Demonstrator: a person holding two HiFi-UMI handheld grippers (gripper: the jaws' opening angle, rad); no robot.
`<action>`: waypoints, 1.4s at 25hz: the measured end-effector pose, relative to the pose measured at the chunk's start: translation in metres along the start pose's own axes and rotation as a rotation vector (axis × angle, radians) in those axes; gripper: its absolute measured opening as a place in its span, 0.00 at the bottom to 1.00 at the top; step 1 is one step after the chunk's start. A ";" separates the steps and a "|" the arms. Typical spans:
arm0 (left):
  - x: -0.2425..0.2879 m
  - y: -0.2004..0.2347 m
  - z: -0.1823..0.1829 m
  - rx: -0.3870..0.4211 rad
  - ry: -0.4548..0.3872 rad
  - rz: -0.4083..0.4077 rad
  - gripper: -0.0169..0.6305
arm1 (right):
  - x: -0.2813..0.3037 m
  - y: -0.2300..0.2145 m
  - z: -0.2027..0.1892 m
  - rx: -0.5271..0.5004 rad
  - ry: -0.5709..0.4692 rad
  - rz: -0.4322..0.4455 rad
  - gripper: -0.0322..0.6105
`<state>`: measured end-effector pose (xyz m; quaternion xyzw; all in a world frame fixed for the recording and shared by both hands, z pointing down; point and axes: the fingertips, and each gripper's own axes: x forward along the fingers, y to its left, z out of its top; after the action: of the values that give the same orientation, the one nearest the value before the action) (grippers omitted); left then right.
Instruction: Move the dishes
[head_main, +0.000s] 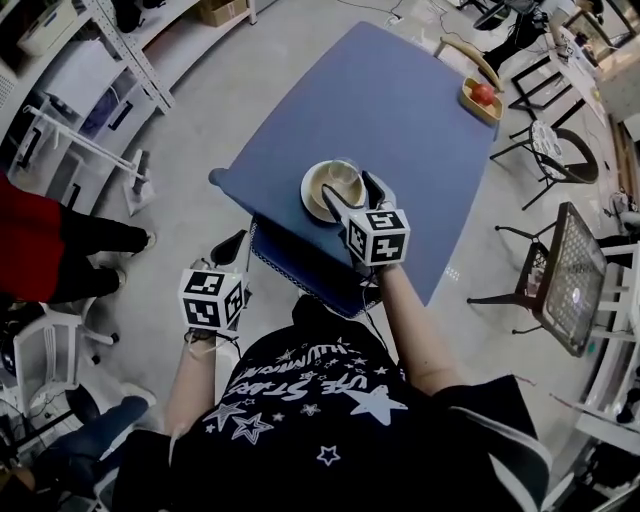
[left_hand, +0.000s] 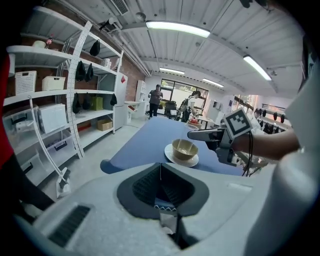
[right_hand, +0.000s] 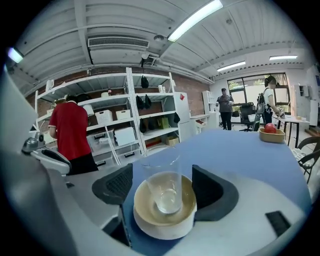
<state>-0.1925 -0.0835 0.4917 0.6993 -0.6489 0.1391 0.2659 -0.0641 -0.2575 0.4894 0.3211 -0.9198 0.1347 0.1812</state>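
In the head view the left gripper (head_main: 234, 247) sits low at about 8 o'clock from centre, its marker cube (head_main: 212, 297) above a bare left forearm (head_main: 192, 385), its jaws pointing toward 1 o'clock. In its own view the two dark pads (left_hand: 150, 186) meet at a seam with nothing between them. The right gripper (head_main: 350, 192) reaches further out on a bare right forearm (head_main: 412, 330) rising from 5 o'clock, jaws pointing toward 11 o'clock and spread wide either side of a glass (right_hand: 162, 181), pads clear of it
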 end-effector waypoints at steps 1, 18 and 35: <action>0.005 0.000 0.003 0.004 0.007 0.000 0.06 | 0.006 -0.001 0.001 -0.007 0.005 0.009 0.63; 0.057 -0.005 0.005 0.024 0.101 0.027 0.06 | 0.034 0.006 0.009 -0.131 -0.001 0.173 0.50; 0.101 -0.002 0.046 0.095 0.100 -0.062 0.06 | 0.003 -0.064 0.070 -0.068 -0.121 -0.010 0.49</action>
<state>-0.1849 -0.1931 0.5085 0.7230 -0.6054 0.1964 0.2686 -0.0421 -0.3334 0.4357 0.3268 -0.9315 0.0828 0.1367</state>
